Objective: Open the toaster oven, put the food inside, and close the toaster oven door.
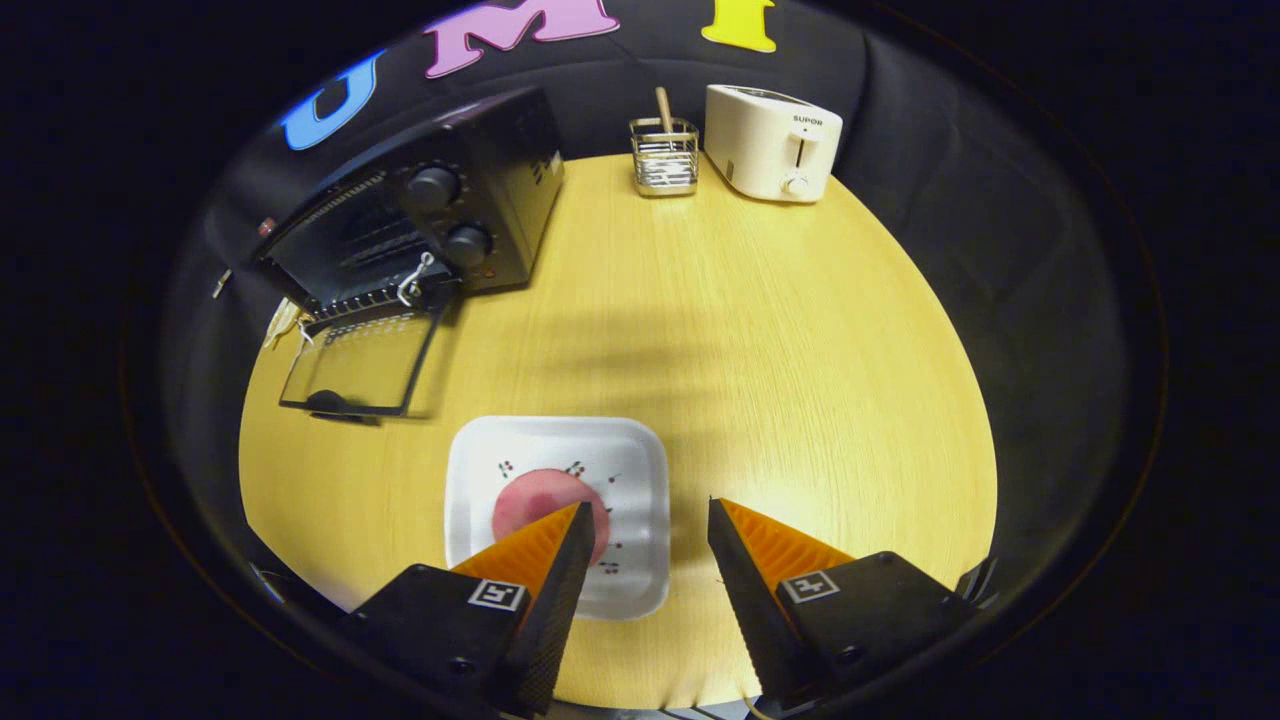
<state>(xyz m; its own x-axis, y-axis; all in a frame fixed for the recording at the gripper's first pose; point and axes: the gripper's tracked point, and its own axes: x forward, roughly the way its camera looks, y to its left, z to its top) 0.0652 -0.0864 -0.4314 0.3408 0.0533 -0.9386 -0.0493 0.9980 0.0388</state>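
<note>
One gripper (645, 515) is hovering spread over one plate (556, 450), partly hiding one pink food (535, 500); one toaster oven (400, 215) is standing open beyond the plate.

Bare table (760, 330) ahead of spread gripper (650, 520), nothing held. Oven (420, 210) mouth open, lowered door (360, 365) before it. Plate (640, 470) beneath left finger. Toaster (770, 140), rack (664, 158) far back.
</note>
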